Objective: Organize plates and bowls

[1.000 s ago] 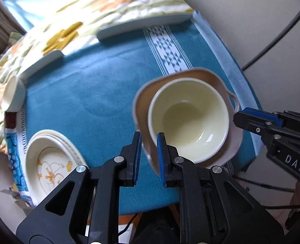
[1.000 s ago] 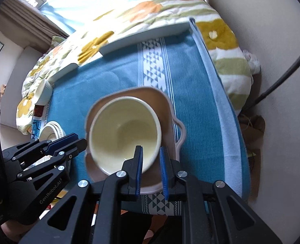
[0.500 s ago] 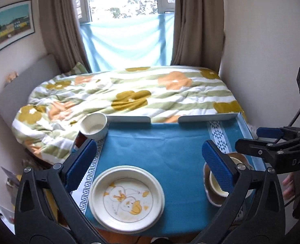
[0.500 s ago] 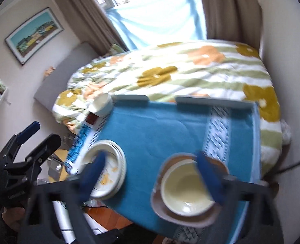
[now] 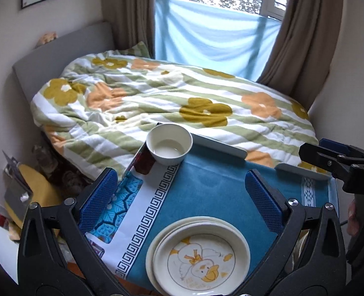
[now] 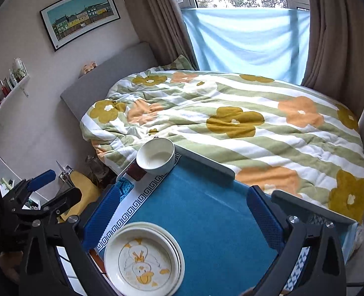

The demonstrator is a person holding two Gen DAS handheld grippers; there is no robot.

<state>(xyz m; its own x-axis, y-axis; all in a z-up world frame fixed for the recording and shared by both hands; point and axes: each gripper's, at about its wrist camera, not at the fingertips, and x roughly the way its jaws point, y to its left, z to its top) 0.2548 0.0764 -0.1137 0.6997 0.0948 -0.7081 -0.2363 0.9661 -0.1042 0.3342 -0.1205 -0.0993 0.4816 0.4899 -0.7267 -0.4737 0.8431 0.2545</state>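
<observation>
A stack of white plates with a duck drawing lies at the near edge of the table with the blue cloth; it also shows in the right wrist view. A small white bowl stands at the table's far left corner, also seen from the right wrist. My left gripper is open and empty, held above the plates. My right gripper is open and empty, above the table's middle. The pink dish with the cream bowl is hidden behind my left gripper's right finger.
A bed with a flowered striped quilt lies right behind the table. Grey rail pieces edge the table's far side. A wall is close on the right. Clutter and a yellow cushion sit on the floor at left.
Both grippers opened and let go of the pink dish with the cream bowl, then drew back and up. Since half a second ago both views swung left toward the duck plates and white bowl.
</observation>
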